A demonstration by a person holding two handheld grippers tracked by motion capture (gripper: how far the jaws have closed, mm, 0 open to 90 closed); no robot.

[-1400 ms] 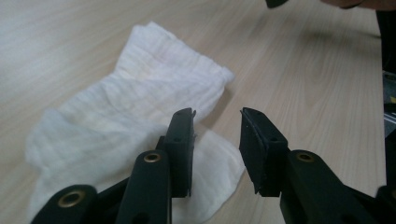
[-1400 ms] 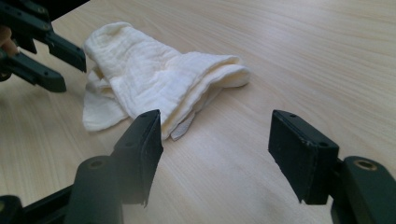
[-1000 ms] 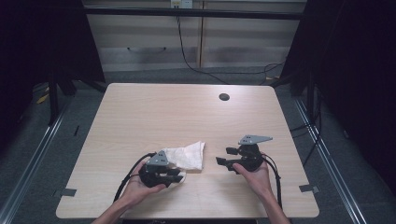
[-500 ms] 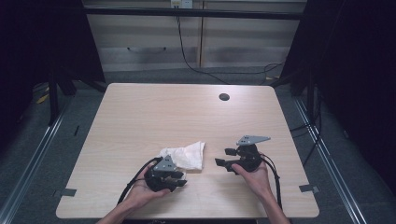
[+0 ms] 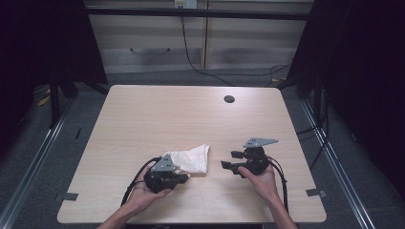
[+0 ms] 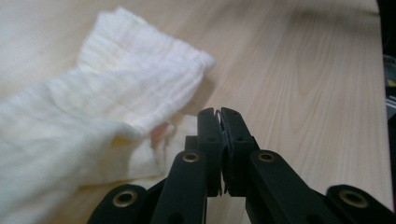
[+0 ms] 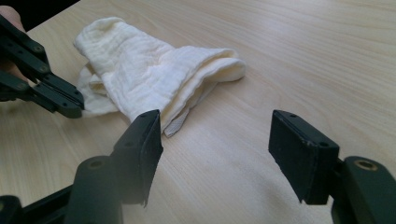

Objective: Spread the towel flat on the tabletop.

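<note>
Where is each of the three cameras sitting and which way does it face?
High view: above the near edge, looking down at the table; forearms, both grippers.
Left gripper view: rides the left gripper, jaws closed, a thin cloth edge seemingly between them, facing the white cloth.
Right gripper view: rides the right gripper, jaws open, facing the cloth.
Shared: the cloth and tabletop.

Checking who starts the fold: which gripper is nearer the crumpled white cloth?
Left. The left gripper sits at the crumpled white cloth's near edge, jaws shut; the right gripper waits beside it, apart, jaws open.
</note>
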